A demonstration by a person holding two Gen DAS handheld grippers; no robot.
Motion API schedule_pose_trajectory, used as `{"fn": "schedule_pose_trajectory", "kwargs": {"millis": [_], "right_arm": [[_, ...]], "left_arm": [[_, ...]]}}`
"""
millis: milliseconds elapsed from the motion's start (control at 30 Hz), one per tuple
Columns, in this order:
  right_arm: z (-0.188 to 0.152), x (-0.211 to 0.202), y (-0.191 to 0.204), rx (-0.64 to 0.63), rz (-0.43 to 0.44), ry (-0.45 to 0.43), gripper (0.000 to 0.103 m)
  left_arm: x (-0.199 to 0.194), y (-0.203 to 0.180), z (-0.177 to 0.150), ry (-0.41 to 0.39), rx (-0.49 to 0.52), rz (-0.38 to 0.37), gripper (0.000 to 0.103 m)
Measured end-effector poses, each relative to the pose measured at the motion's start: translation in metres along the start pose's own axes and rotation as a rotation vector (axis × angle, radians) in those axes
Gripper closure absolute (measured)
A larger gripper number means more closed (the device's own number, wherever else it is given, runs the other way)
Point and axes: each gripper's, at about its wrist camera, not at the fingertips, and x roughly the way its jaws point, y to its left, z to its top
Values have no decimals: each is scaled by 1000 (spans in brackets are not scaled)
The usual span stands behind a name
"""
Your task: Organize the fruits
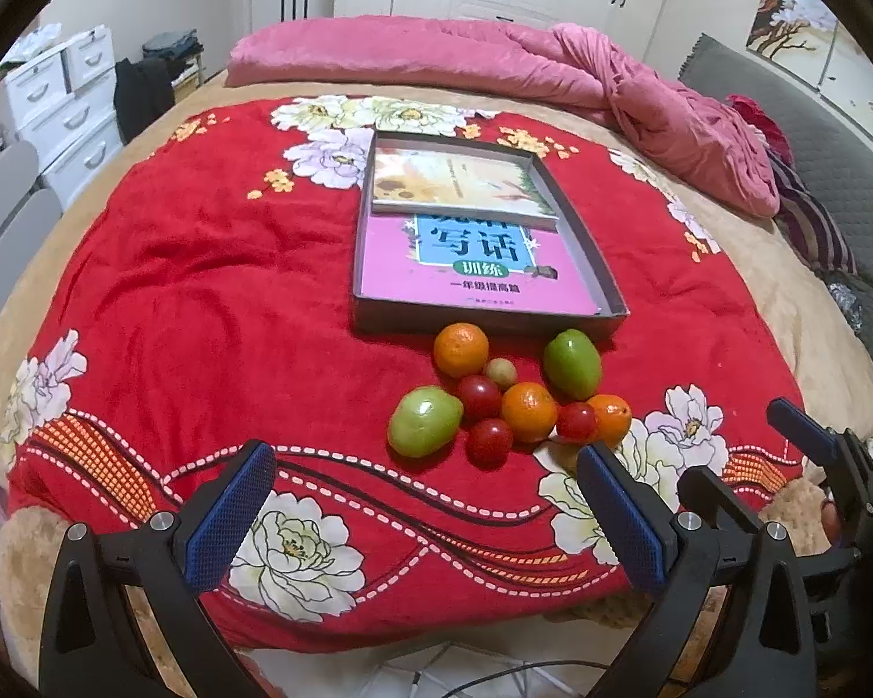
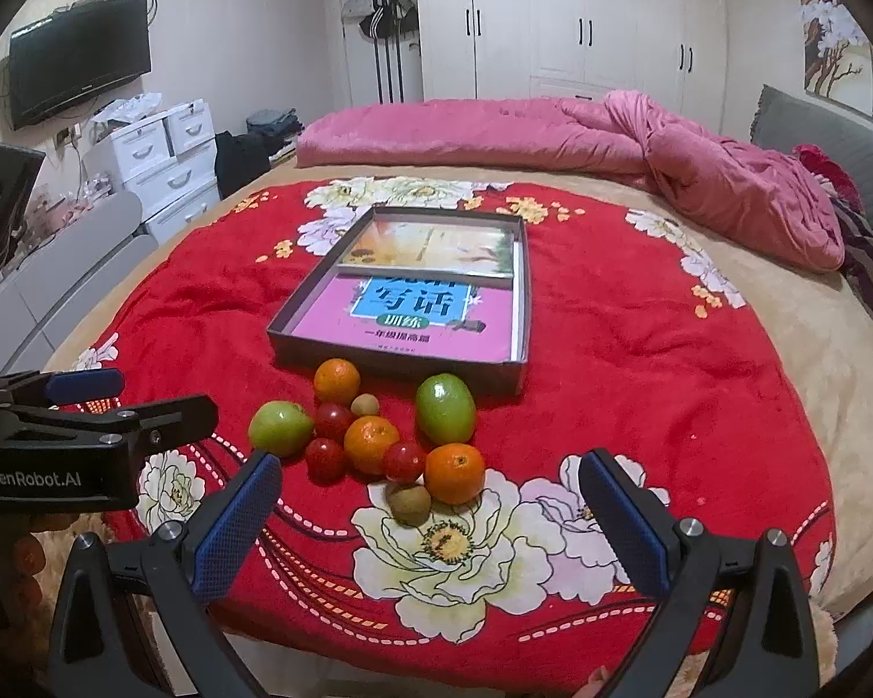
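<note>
A pile of fruit lies on the red flowered blanket just in front of a shallow grey box that holds two books. The pile has oranges, two green fruits, red tomatoes, a small pale fruit and, in the right wrist view, a brown kiwi. My left gripper is open and empty, short of the pile. My right gripper is open and empty, with the kiwi and an orange between its fingers' lines. The box also shows in the right wrist view.
A rolled pink quilt lies across the far side of the bed. White drawers and a wall TV stand at the left. Wardrobes line the back wall. A grey headboard is at the right.
</note>
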Motion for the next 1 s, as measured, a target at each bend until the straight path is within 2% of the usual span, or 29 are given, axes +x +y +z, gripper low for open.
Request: {"fn": "schedule_pose_trajectory", "kwargs": {"millis": [267, 400, 633, 833, 1000], "right_arm": [[-10, 28, -5, 37, 30, 108, 0], [-13, 39, -6, 31, 40, 131, 0], [-11, 63, 9, -173, 70, 144, 1], [-10, 86, 19, -308, 61, 176, 14], [-6, 95, 22, -370, 74, 181, 34]], "left_arm": [[25, 14, 0, 67, 1, 15, 0], [39, 18, -1, 84, 23, 26, 0], [62, 21, 1, 121, 61, -7, 0], [76, 25, 6, 162, 60, -63, 1], [84, 22, 8, 183, 85, -78, 8]]}}
